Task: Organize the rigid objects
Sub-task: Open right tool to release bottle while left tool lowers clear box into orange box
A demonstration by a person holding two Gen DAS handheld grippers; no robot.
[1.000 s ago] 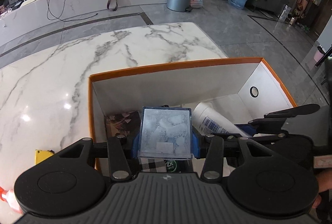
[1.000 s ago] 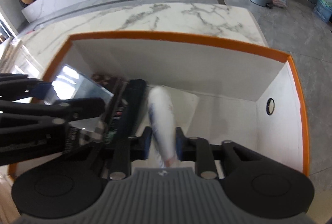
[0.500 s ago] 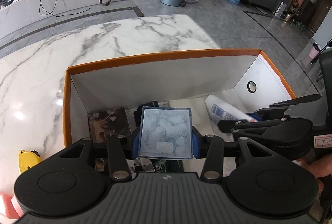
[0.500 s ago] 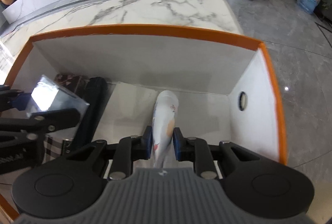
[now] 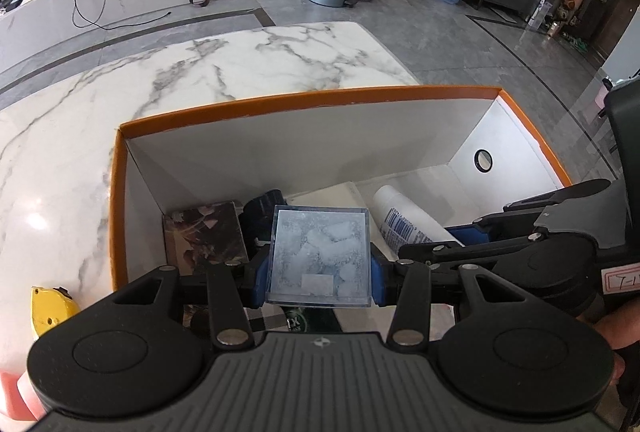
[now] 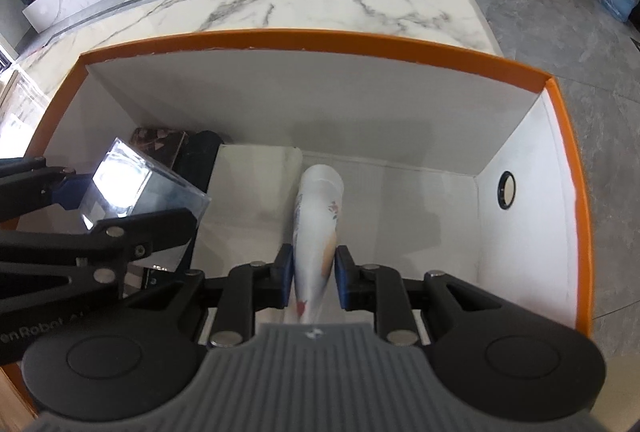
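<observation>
My left gripper (image 5: 319, 272) is shut on a clear plastic case (image 5: 320, 256) with pale pieces inside and holds it above the left half of the orange-rimmed white box (image 5: 304, 100). The case also shows in the right wrist view (image 6: 140, 192), as does the box (image 6: 320, 42). My right gripper (image 6: 312, 274) is shut on a white tube (image 6: 318, 220) with printed flowers, low inside the box's middle. The tube shows in the left wrist view (image 5: 404, 222) beside my right gripper (image 5: 468, 240).
Inside the box lie a brown patterned box (image 5: 204, 238), a black object (image 5: 262, 210), a white flat sheet (image 6: 256, 184) and a checked item (image 5: 264, 322). A yellow tape measure (image 5: 50, 310) lies on the marble table (image 5: 240, 64) left of the box.
Both grippers have shifted over the box while holding their objects. The right gripper with the tube moved from the box's left part to its middle and lower; the case stays above the left half.
</observation>
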